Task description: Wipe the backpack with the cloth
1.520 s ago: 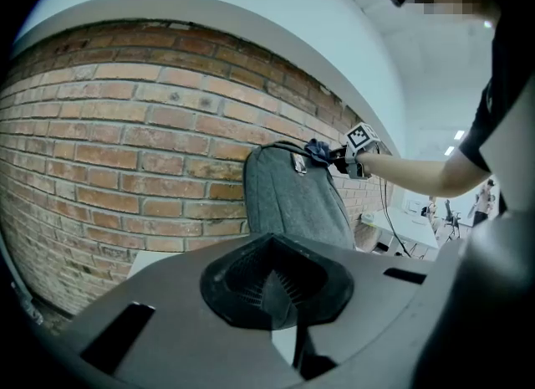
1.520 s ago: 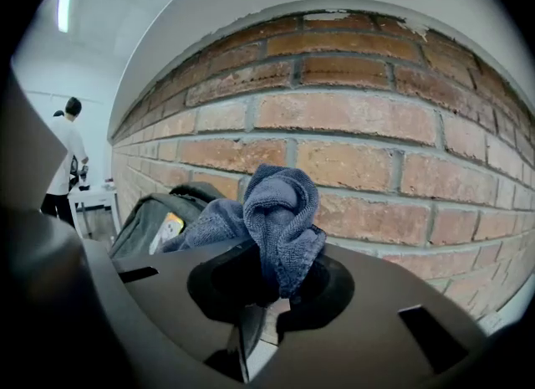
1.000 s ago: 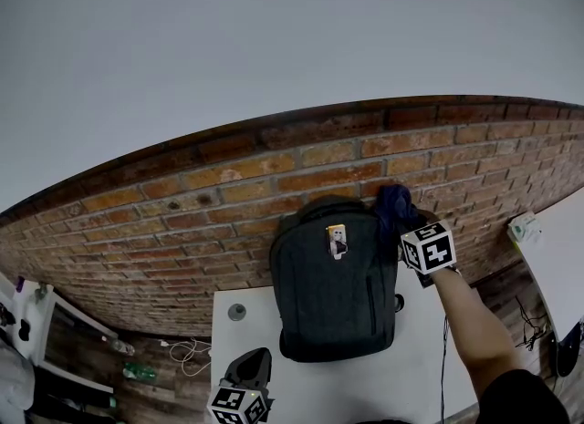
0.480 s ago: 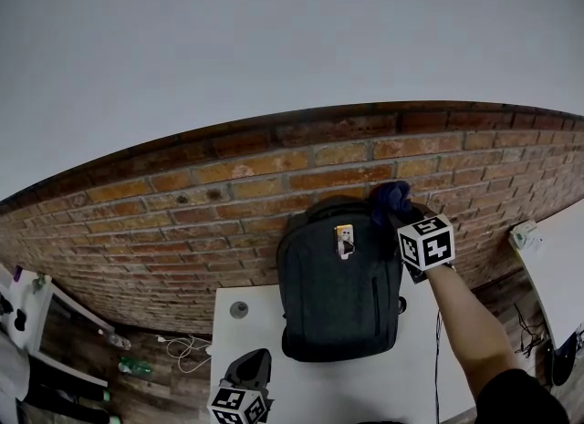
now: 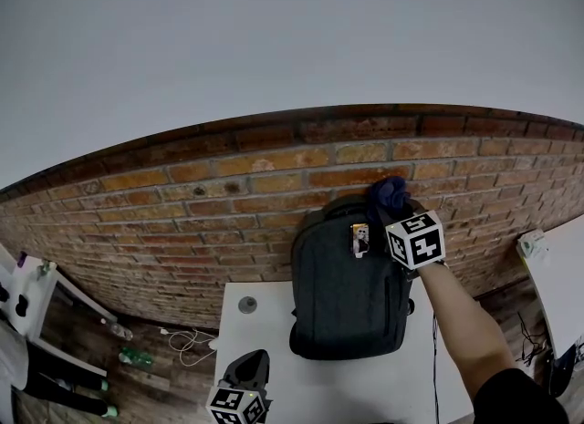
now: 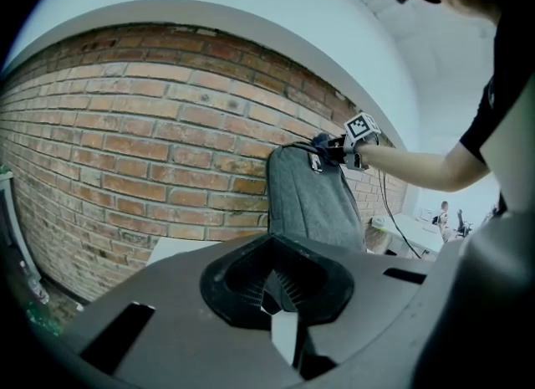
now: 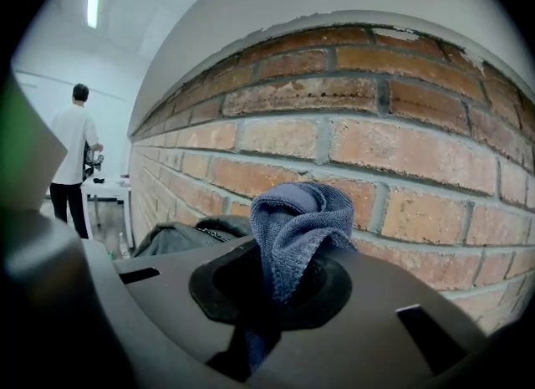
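Against the brick wall (image 5: 182, 222), on the worktop (image 5: 265, 340), the backpack (image 5: 347, 294) is standing upright. The right hand-held gripper (image 5: 397, 212) is pinching the bunched blue cloth (image 5: 388, 192) at the backpack's top corner. Pressing lightly and stroking downward would likely be wiping best. The left hand-held gripper (image 5: 248, 372) is hovering low, jaws together, empty.

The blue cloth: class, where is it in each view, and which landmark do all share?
Head view: the blue cloth, right of centre, at the top of the backpack.
Left gripper view: small, right of centre, atop the backpack.
Right gripper view: centre, in the tongs of the right gripper.
Shared landmark: the brick wall.
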Motion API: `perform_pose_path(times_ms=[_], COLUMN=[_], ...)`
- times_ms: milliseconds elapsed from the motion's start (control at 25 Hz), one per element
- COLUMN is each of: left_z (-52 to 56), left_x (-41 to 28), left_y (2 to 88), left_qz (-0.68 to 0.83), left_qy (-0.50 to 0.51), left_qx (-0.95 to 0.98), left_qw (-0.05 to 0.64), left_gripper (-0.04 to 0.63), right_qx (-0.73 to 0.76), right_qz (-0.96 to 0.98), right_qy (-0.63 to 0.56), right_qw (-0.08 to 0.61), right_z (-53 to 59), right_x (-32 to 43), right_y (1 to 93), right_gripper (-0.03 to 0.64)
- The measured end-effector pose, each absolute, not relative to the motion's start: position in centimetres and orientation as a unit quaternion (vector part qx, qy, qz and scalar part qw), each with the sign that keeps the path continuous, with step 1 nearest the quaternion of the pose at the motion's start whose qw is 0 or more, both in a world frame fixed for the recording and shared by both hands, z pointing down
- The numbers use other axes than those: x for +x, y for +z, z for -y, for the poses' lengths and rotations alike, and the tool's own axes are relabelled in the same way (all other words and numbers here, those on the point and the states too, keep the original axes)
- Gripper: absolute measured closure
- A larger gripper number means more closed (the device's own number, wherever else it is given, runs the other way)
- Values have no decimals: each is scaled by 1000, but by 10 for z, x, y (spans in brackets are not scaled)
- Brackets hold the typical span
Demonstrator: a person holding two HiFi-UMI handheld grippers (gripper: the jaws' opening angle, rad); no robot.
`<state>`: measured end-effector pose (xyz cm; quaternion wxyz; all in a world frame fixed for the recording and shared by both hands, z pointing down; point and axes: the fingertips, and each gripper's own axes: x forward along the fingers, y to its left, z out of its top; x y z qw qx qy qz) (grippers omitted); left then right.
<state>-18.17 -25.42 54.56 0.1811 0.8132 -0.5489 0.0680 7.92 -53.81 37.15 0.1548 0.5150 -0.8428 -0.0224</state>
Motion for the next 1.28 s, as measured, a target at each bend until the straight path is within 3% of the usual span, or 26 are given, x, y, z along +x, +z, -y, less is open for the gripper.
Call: perform_pose_path(times_ms=[560, 1120, 1280], left_z=[234, 213, 210], left_x=[-207, -228, -233], left_y=[547, 551, 554], left_qz=[580, 605, 611], left_qy=[63, 59, 58], left_qx=[790, 770, 765], left_qw=[186, 193, 195], left_gripper=[604, 604, 604], right_qx=[462, 386, 352], right_qz=[873, 903, 905], right_qy=[-38, -43, -85], right_qw=[150, 186, 223], right_z=[530, 506, 488], right_x=[-11, -105, -131], right_y=[366, 392, 409], right_gripper=[580, 580, 580])
